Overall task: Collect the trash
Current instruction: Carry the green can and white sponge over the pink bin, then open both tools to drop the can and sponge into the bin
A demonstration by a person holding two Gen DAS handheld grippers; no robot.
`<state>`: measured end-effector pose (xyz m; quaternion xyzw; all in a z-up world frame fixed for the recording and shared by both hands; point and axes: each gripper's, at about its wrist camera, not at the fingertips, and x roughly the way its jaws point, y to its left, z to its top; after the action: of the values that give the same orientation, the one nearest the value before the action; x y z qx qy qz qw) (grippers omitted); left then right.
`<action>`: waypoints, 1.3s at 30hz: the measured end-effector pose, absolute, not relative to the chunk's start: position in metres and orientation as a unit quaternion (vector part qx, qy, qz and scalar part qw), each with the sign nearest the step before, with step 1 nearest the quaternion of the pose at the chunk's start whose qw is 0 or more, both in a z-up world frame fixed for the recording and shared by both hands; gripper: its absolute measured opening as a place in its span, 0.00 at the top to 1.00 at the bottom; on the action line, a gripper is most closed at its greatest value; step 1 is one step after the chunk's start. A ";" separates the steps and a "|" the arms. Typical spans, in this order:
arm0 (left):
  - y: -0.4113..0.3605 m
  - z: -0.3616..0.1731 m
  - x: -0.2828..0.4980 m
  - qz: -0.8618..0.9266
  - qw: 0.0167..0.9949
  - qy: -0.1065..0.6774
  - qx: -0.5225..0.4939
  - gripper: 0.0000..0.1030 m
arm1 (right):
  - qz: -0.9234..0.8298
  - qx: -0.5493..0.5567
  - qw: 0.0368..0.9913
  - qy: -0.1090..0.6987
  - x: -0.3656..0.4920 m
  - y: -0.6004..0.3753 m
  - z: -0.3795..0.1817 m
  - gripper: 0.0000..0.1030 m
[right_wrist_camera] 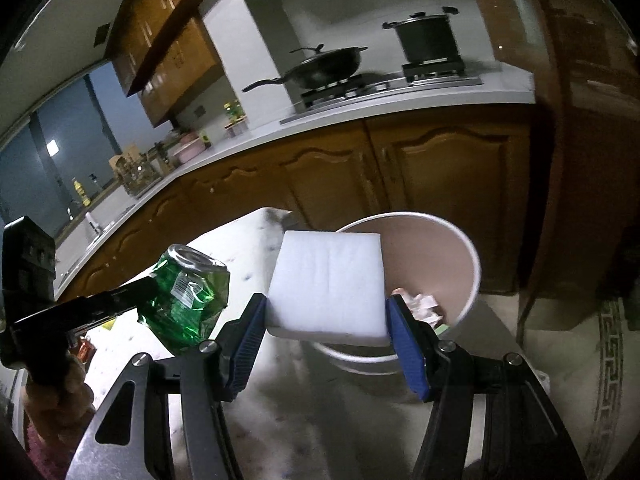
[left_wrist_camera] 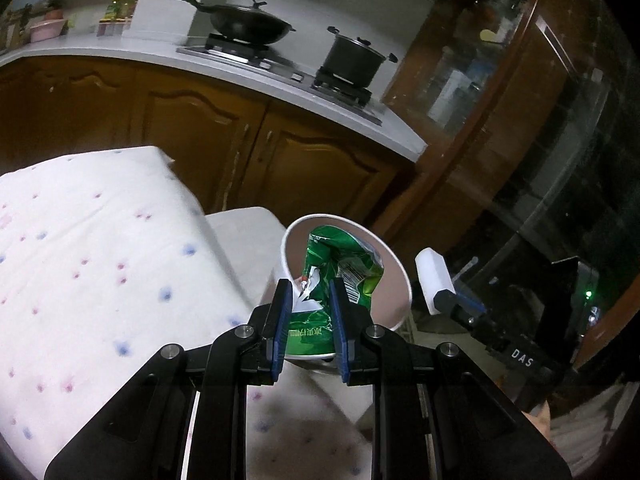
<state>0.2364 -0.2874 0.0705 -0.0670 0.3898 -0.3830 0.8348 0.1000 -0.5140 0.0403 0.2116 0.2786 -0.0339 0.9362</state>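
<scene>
The white letters "DAS" stand on the black body of the right gripper (left_wrist_camera: 436,276), seen from the left wrist camera. The crushed green can (left_wrist_camera: 320,304) carries a row of white characters near its lower rim (inverted in this view and too distorted to read), and a white label panel with a barcode and fine print sits on its side, also seen from the right wrist camera (right_wrist_camera: 186,286), its text too small to make out. No other writing is legible.
</scene>
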 end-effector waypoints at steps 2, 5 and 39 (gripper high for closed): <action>-0.300 0.071 0.239 -0.387 0.833 0.391 -0.064 0.83 | -0.039 0.212 0.936 0.278 0.100 -0.522 0.040 0.40; -0.315 0.072 0.242 -0.391 0.830 0.393 -0.062 0.83 | -0.044 0.215 0.935 0.277 0.101 -0.531 0.038 0.40; -0.407 0.018 0.285 -0.378 0.809 0.449 -0.023 0.74 | -0.051 0.243 0.913 0.325 0.145 -0.568 -0.001 0.36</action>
<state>0.2851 -0.4066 0.0176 -0.0232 0.4494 -0.3784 0.8089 0.1445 -0.5678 -0.0015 0.2431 0.3247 -0.0515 0.9126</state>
